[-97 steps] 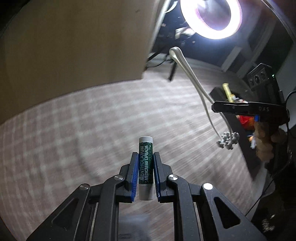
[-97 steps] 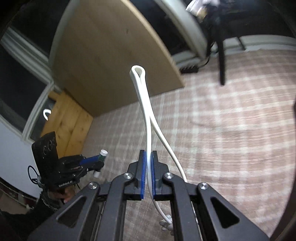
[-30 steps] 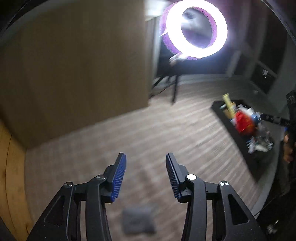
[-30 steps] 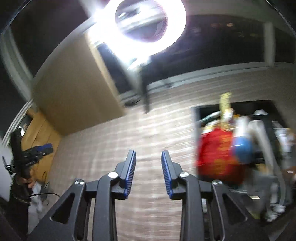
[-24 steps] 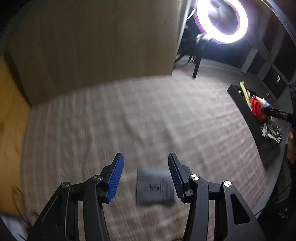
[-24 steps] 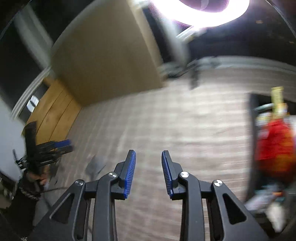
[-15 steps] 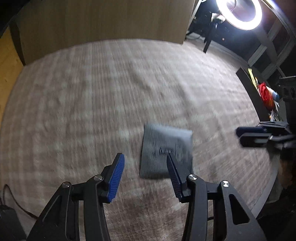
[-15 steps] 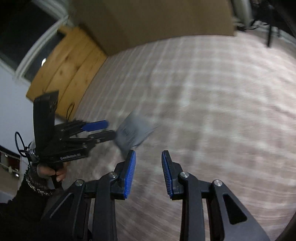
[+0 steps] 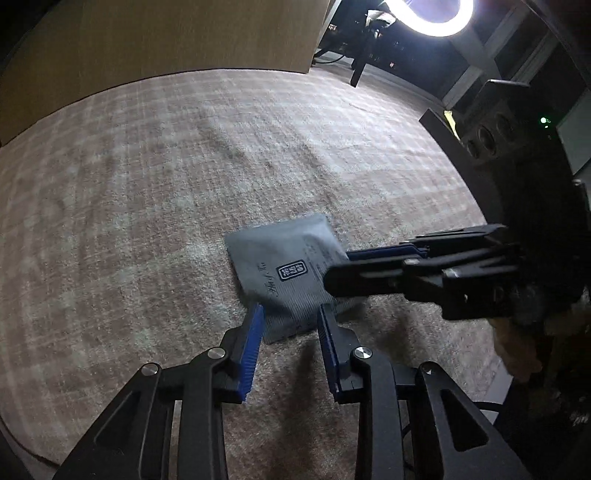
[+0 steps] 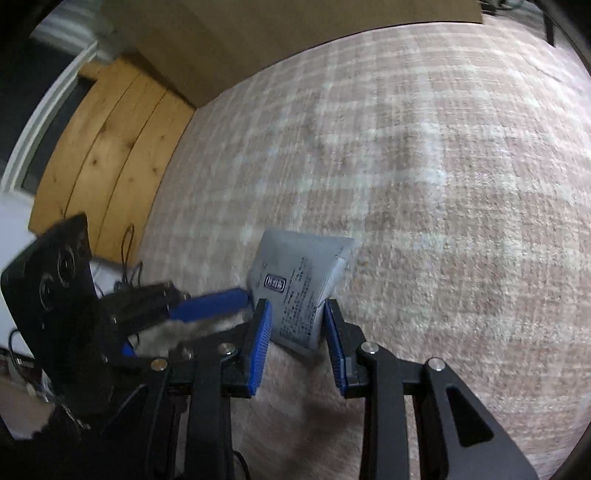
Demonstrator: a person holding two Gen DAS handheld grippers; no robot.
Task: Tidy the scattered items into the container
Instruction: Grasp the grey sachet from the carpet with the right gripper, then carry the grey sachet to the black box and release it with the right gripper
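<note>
Since the frame half a second back, both of our grippers have dropped closer to the flat grey foil sachet (image 9: 286,275) with its dark printed label — it now sits right at our fingertips instead of ahead of them. It lies on the pale pink-and-beige checked carpet (image 9: 147,184), near the middle of the left wrist view and just below centre in the right wrist view (image 10: 301,286).

Our left gripper (image 9: 290,323) has its blue-padded jaws apart, straddling the sachet's near corner at 6 o'clock; whether the pads touch the foil we cannot tell. Our right gripper (image 10: 297,319) is likewise spread, with the sachet's lower edge between its fingers. In the left wrist view it reaches in from 3 o'clock (image 9: 345,266), its dark upper finger lying over the sachet's right edge.

Further out — a tan wooden panel (image 9: 166,40) stands at 11 o'clock beyond the carpet, and a bright white ring light (image 9: 430,16) glows at 1 o'clock. In the right wrist view, honey-coloured wooden floorboards (image 10: 107,147) border the carpet at 10 o'clock.
</note>
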